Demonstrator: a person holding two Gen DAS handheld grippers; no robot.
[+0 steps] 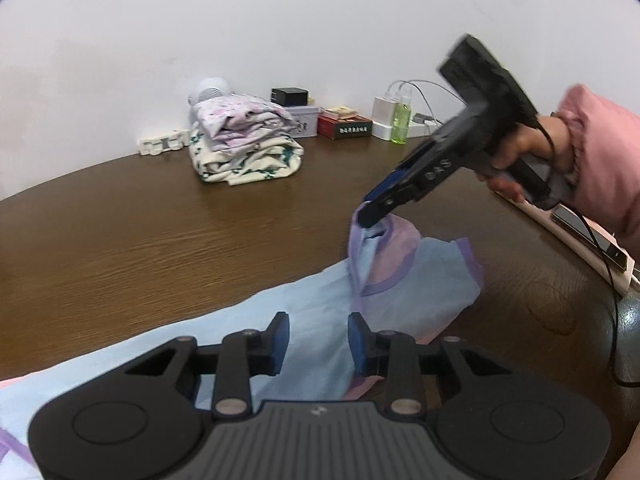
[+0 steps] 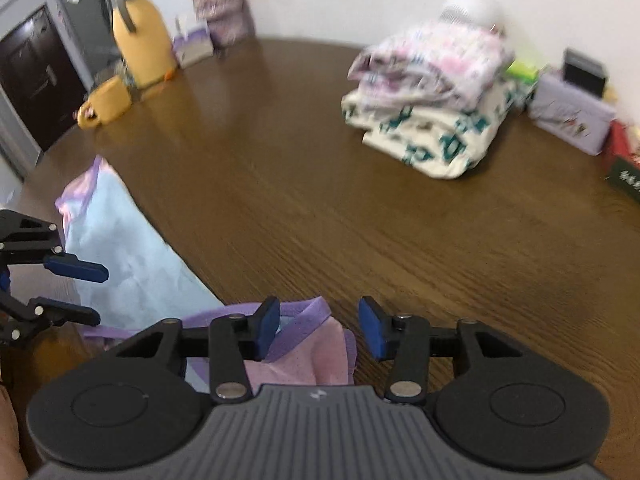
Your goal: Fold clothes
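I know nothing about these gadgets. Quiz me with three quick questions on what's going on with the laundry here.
1. True or false: the left gripper is clamped shut on the light blue garment.
2. How many folded pieces are in the folded stack at the far side? A) one B) two C) four
3. Fill in: the right gripper is at the garment's ______-trimmed edge.

Key: 1 false, its jaws stand apart above the cloth; 2 B, a floral piece on a cream one with green print; 3 purple.
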